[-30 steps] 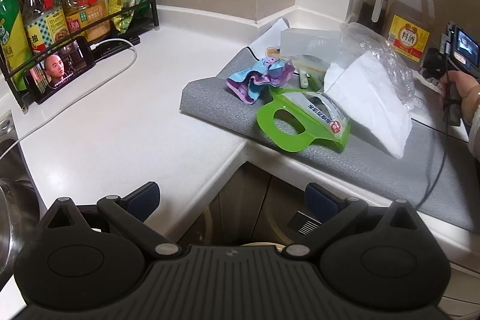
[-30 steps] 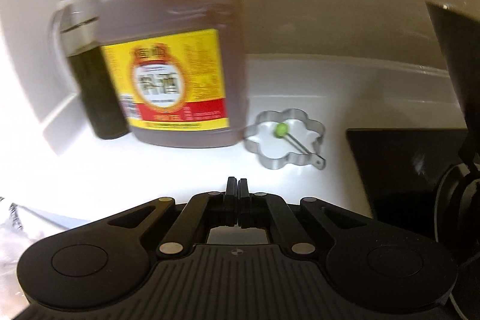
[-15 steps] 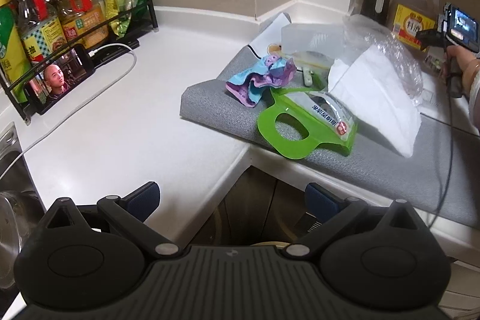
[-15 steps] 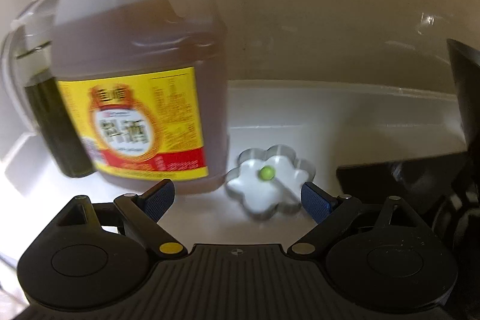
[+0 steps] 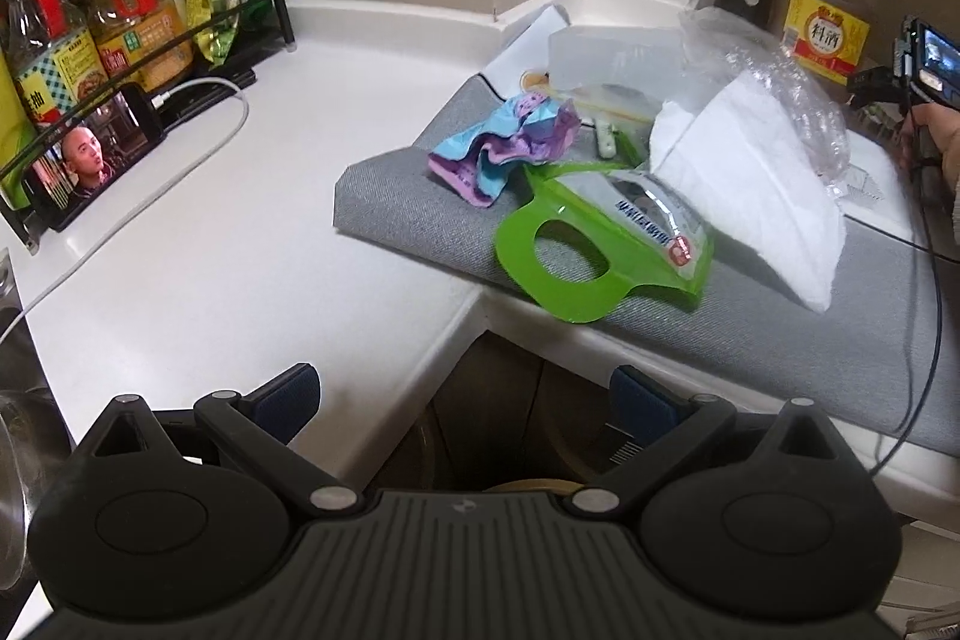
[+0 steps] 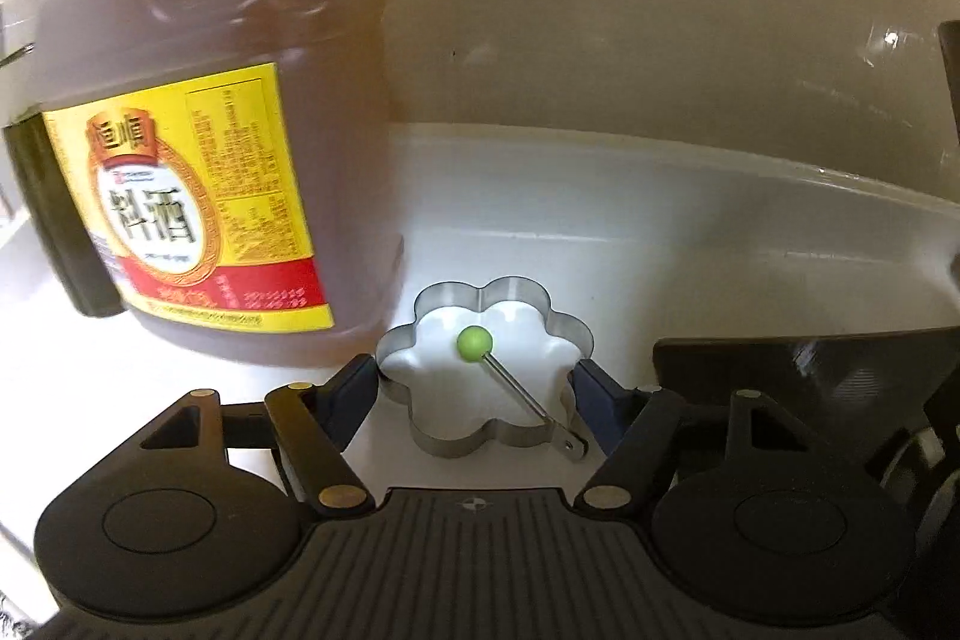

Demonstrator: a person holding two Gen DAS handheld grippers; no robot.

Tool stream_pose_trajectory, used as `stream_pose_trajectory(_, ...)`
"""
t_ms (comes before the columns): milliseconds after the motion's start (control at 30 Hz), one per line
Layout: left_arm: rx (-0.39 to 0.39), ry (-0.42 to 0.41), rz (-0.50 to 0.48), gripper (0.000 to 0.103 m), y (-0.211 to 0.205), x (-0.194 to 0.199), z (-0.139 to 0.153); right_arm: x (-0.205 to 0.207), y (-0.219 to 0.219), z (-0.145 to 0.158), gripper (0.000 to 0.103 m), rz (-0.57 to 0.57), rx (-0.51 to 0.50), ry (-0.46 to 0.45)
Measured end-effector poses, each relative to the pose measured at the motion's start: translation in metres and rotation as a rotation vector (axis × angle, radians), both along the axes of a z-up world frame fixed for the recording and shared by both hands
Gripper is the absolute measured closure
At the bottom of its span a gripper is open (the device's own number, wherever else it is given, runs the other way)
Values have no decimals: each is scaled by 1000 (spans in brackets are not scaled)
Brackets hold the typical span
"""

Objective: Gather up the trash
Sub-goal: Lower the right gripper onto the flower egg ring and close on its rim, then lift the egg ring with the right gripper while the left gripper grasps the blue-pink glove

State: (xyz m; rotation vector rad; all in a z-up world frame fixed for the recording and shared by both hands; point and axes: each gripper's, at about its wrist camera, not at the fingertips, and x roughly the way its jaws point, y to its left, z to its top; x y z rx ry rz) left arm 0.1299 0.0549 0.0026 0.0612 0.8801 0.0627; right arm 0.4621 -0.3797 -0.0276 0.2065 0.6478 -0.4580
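Pickup seemed in hand: right gripper (image 6: 474,388) had just been narrowing its still-parted jaws around the flower-shaped ring (image 6: 486,370) beside the jug (image 6: 198,148); closing came next; left gripper (image 5: 465,400) gaped, empty.

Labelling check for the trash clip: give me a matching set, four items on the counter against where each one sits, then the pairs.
Items:
1. green plastic package with handle hole
2. crumpled blue and purple wrapper
3. flower-shaped metal ring mould
4. black phone showing video

Places:
A. propped against the black wire rack
B. between the right gripper fingers
C. front edge of the grey mat
D. on the mat, behind the green package

Pairs: 1-C, 2-D, 3-B, 4-A
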Motion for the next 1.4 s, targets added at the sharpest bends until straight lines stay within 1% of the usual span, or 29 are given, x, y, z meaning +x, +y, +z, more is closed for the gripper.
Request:
stream_pose_trajectory(100,-7,-16,3,0,1,-8,6,-13,9,9,31,-39,28,-37)
stream_pose_trajectory(167,-9,-32,4,0,2,-14,11,-25,20,19,31,-46,13,-71)
stream_pose_trajectory(300,-9,-67,17,0,4,-26,19,-59,47,45,31,-2,-2,-160)
stream_pose_trajectory(400,-10,-89,24,0,6,-32,22,-100,72,62,31,83,-21,-231)
stream_pose_trajectory(500,-15,-110,24,0,5,-37,23,-156,98,76,30,168,-24,-305)
stream_pose_trajectory(567,-15,-117,21,0,4,-39,23,-196,110,76,30,215,-24,-340)
stream_pose_trajectory(633,-22,-128,12,0,4,-40,23,-232,120,72,30,273,-10,-353)
stream_pose_trajectory(700,-20,-129,11,0,2,-40,22,-266,116,63,30,316,1,-346)
stream_pose_trajectory(767,-21,-137,0,0,0,-38,22,-292,118,56,30,342,-19,-323)
stream_pose_trajectory(900,-3,-138,-19,0,-11,-33,22,-327,126,39,29,368,-75,-275)
stream_pose_trajectory(1033,8,-153,-55,0,-26,-31,23,-333,125,18,28,379,-116,-203)
stream_pose_trajectory(1067,4,-156,-64,0,-29,-31,23,-334,124,14,28,382,-116,-200)
stream_pose_trajectory(1100,1,-156,-73,0,-33,-31,23,-333,122,10,20,384,-117,-195)
stream_pose_trajectory(1167,7,-151,-83,0,-41,-31,22,-334,120,4,11,386,-124,-186)
stream_pose_trajectory(1200,14,-149,-90,0,-45,-30,21,-334,117,0,10,383,-122,-188)
stream_pose_trajectory(1267,28,-148,-111,0,-53,-29,20,-330,110,-7,9,380,-90,-182)
stream_pose_trajectory(1367,33,-150,-154,0,-66,-25,19,-321,99,-23,8,349,-21,-150)
stream_pose_trajectory(1400,34,-153,-168,0,-70,-23,19,-322,96,-27,7,348,-7,-170)
